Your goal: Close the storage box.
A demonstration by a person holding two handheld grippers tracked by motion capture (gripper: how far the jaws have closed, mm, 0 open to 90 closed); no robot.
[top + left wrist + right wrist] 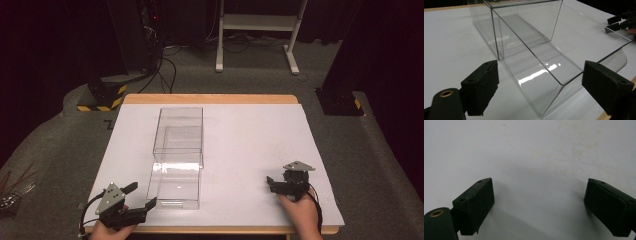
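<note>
The left gripper (137, 196) sits at the near left corner of the table (250, 135), held in the person's left hand (111, 231), its jaws spread wide and gripping nothing. In the left gripper view the two black pads (482, 85) stand well apart, one on each side of the near end of a clear box (531, 50); neither pad touches it. The box is a long, open-topped case of clear plastic lying on the white table top, its long side running away from the person. It seems to be in two parts, a taller far section (179, 131) and a lower near section (175, 184) with a rounded front lip; how the two join I cannot tell. In the high view the nearer jaw tip comes just beside the near left corner of the box. The right gripper (274, 184) rests near the right edge of the table, held in the right hand (301, 212) and well apart from the box, its jaws pointing left. Its own view shows the jaws wide open with nothing between them, over bare white table (536, 157) with faint stains. The right gripper also shows at the far right of the left gripper view (621, 22).
</note>
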